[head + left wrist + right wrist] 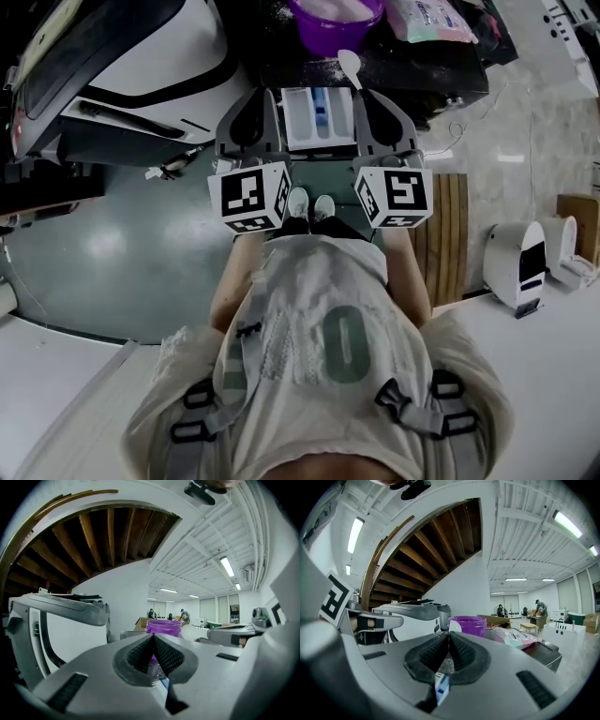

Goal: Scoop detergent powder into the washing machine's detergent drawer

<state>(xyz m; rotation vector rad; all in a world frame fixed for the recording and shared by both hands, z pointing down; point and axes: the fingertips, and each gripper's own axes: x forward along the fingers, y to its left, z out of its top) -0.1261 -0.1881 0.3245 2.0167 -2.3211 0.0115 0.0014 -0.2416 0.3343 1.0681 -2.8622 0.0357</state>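
Observation:
The white detergent drawer (319,117) with a blue compartment stands pulled out between my two grippers. Behind it on a dark top sit a purple tub (333,19) of powder and a white scoop (349,64) leaning at its near side. My left gripper (251,96) is left of the drawer, shut with nothing between its jaws. My right gripper (371,96) is right of the drawer, shut and empty too. In the left gripper view the purple tub (163,626) and the scoop (192,632) rise beyond the closed jaws. In the right gripper view, the tub (467,624) and a strip of the drawer (440,686) show.
The washing machine (112,66) with its dark door is at the left. A pink and green detergent bag (427,19) lies right of the tub. A slatted wooden board (450,225) and white appliances (520,262) stand at the right. People work far back in the room.

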